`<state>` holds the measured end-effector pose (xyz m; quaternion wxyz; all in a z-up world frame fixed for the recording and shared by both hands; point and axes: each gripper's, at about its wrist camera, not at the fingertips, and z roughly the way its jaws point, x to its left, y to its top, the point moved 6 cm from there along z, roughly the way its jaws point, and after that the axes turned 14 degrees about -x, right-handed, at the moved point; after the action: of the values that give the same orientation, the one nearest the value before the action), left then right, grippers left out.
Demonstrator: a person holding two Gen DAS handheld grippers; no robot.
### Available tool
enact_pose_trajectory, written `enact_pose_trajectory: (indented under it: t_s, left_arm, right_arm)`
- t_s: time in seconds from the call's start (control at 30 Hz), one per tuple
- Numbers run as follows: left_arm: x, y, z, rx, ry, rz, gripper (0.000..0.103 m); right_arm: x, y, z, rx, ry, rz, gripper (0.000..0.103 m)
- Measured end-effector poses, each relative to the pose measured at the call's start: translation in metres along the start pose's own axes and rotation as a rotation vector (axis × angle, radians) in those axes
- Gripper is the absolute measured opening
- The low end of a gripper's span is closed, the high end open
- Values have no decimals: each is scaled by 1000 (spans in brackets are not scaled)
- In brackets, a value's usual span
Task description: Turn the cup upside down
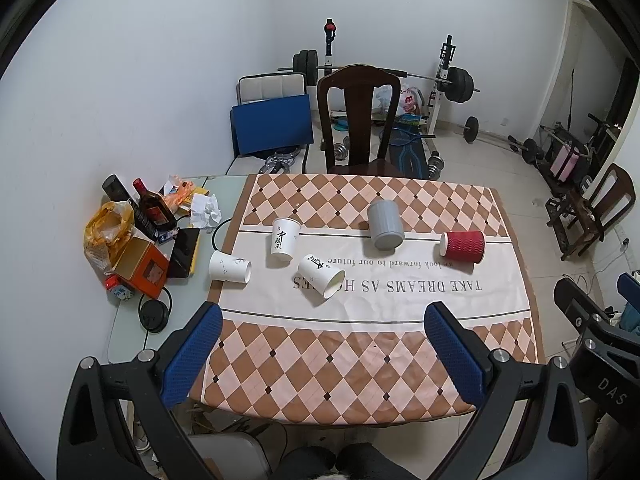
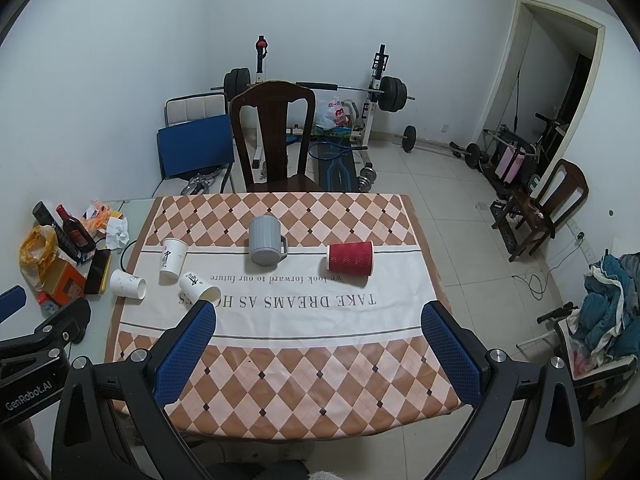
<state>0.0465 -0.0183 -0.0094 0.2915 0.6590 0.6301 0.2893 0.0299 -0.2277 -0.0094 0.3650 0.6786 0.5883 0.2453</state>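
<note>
Both the left gripper and the right gripper are held above the near edge of the tablecloth with jaws spread wide and nothing between them. The red cup is seen lying on its side on the cloth's white band, right of the inverted grey mug, its long axis running left-right. In the right wrist view its wider rim is turned to the right.

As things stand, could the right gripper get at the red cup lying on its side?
Probably yes. The right gripper is open and empty, and the red cup lies ahead of it on the tablecloth with bare cloth between. The grey mug stands apart on the cup's left side.
</note>
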Motion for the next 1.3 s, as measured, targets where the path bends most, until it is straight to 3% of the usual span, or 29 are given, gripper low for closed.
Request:
enact_pose_trajectory:
  t_s: [1.07,1.23,1.3]
  left_arm:
    - [-6,7,-7,-4,2,-3,103]
    - [-12,10,6,4,30,-4,103]
    - [-6,-8,26,23,61,-1,103]
  right_arm:
    - [7,13,-3,-2,2,3,103]
    - [5,10,16,62,10,11,103]
    - [5,2,33,104,16,9,103]
